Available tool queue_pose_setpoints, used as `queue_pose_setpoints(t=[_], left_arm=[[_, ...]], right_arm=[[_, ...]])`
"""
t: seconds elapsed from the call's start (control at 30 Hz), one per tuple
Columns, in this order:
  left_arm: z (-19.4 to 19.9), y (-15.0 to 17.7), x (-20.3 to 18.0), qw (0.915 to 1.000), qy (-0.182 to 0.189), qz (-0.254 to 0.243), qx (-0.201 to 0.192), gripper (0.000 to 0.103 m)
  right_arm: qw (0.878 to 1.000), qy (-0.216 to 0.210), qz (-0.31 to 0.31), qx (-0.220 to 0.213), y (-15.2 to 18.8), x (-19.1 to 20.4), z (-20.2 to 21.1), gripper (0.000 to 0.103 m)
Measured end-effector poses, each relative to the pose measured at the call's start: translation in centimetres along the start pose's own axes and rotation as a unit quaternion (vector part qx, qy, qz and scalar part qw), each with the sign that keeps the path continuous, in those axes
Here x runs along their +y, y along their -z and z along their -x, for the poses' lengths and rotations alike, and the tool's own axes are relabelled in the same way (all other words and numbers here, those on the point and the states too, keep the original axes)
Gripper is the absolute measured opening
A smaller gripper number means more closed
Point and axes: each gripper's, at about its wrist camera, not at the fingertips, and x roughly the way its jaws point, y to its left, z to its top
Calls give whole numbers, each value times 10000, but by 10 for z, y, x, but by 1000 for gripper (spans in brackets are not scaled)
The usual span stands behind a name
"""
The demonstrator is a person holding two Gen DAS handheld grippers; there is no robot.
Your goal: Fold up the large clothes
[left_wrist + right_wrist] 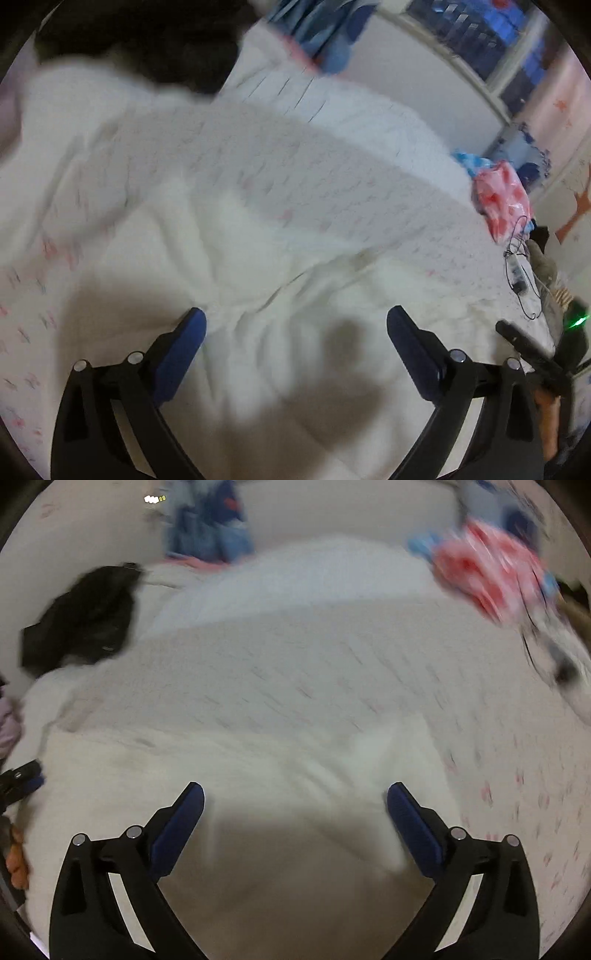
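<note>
A large white garment [236, 236] lies rumpled on a bed with a pale patterned sheet [406, 192]. My left gripper [295, 325] hangs over its creased lower part, jaws wide open, nothing between the blue pads [184, 354]. In the right wrist view the same white garment [295, 775] spreads under my right gripper [295, 801], whose jaws also stand wide open above the cloth and hold nothing. Both views are blurred. The right gripper's black body [532, 354] shows at the right edge of the left wrist view.
A black garment [85, 616] lies at the bed's far left. A red and white bundle [502, 199] and blue cloth [321, 33] sit at the far side. A cable with a small device [517, 273] lies near the bed's right edge. A wall runs behind.
</note>
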Motion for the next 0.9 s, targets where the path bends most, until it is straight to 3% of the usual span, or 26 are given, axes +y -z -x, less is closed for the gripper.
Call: queue_pose_setpoints(t=[0.07, 0.13, 0.2, 0.3, 0.4, 0.47, 0.5, 0.53, 0.6, 0.67, 0.73, 0.83, 0.9], left_arm=[[-9, 7, 8, 9997, 163, 136, -79, 94], [-13, 7, -4, 9997, -191, -143, 7, 95], [-2, 5, -8, 9994, -257, -182, 126, 94], [59, 12, -3, 9990, 135, 41, -415, 95], [91, 34, 3, 9962, -101, -289, -811, 96], [71, 48, 22, 9986, -238, -135, -458, 96], [56, 55, 33, 9995, -230, -20, -237, 96], [46, 63, 41, 9996, -156, -58, -238, 96], [51, 63, 37, 9992, -322, -93, -234, 96], [63, 59, 32, 9992, -381, -67, -50, 96], [90, 64, 33, 9998, -176, -5, -111, 96], [142, 86, 47, 9989, 206, 239, -356, 96], [168, 102, 65, 9968, 391, 573, -409, 96]], right_arm=[[9983, -372, -395, 189, 6, -19, -22, 96], [9992, -143, -198, 307, 1, -11, -23, 96], [9991, -203, -59, 360, -2, -4, -7, 96], [9960, -782, -207, -376, 18, 1, 69, 96], [9923, -997, -73, -736, 54, 3, 111, 96], [9943, -974, -30, -436, 79, 2, 94, 96], [9968, -765, 171, -140, 98, 5, 68, 96], [9952, -723, 489, -451, 113, 10, 63, 97], [9962, -602, 479, -400, 110, 15, 70, 97], [9966, -802, 139, -133, 103, 12, 91, 97], [9912, -1276, -317, -185, 107, -7, 120, 97], [9671, -2199, -1258, -248, 138, -49, 171, 97], [9528, -2452, -1780, -161, 164, -82, 190, 97]])
